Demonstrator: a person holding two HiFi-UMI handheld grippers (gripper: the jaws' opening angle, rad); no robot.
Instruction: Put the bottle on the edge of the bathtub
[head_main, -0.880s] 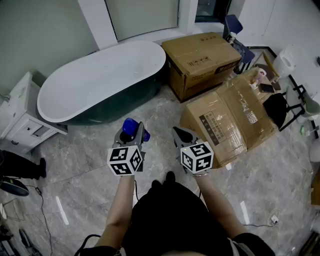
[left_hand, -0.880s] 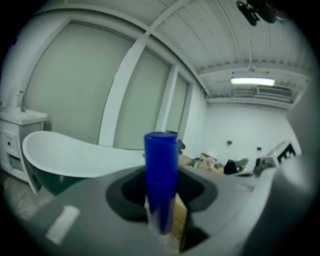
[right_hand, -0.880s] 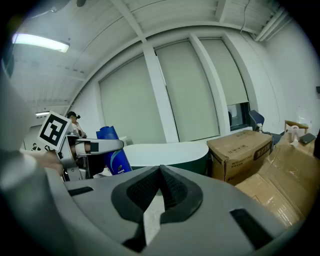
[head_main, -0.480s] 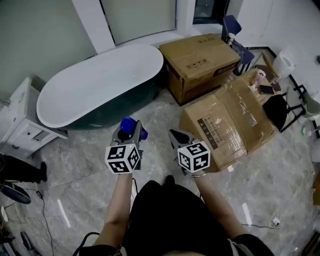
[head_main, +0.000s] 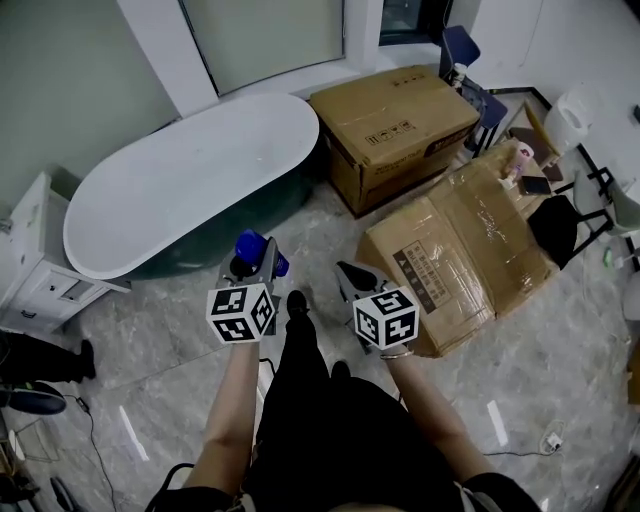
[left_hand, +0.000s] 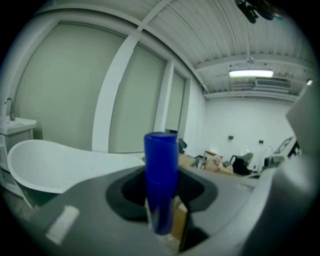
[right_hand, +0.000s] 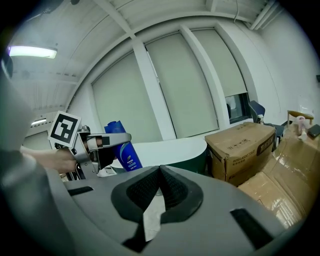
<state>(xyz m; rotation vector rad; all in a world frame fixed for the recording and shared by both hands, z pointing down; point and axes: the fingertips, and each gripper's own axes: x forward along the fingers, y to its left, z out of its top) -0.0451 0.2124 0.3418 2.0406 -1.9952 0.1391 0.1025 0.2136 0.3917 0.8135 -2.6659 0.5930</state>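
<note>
A blue bottle (head_main: 250, 249) with a blue cap stands upright between the fingers of my left gripper (head_main: 254, 264), which is shut on it above the marble floor. In the left gripper view the bottle (left_hand: 161, 180) fills the middle, with the white bathtub (left_hand: 60, 160) behind it at left. The bathtub (head_main: 303, 140), white inside and dark green outside, lies a short way ahead and to the left. My right gripper (head_main: 349, 273) is beside the left one, shut, with nothing in it. The right gripper view shows the held bottle (right_hand: 122, 147) at left and the bathtub (right_hand: 175, 147) beyond.
A cardboard box (head_main: 395, 125) stands right of the tub's end, and a flattened taped box (head_main: 460, 250) lies at right. A white cabinet (head_main: 40, 260) sits left of the tub. Chairs (head_main: 555, 215) and small items crowd the far right. Cables (head_main: 90, 420) lie on the floor at left.
The person has stepped forward: a foot now shows between the grippers, and the tub sits nearer and lower in the head view. The bottle stays in the left gripper.
</note>
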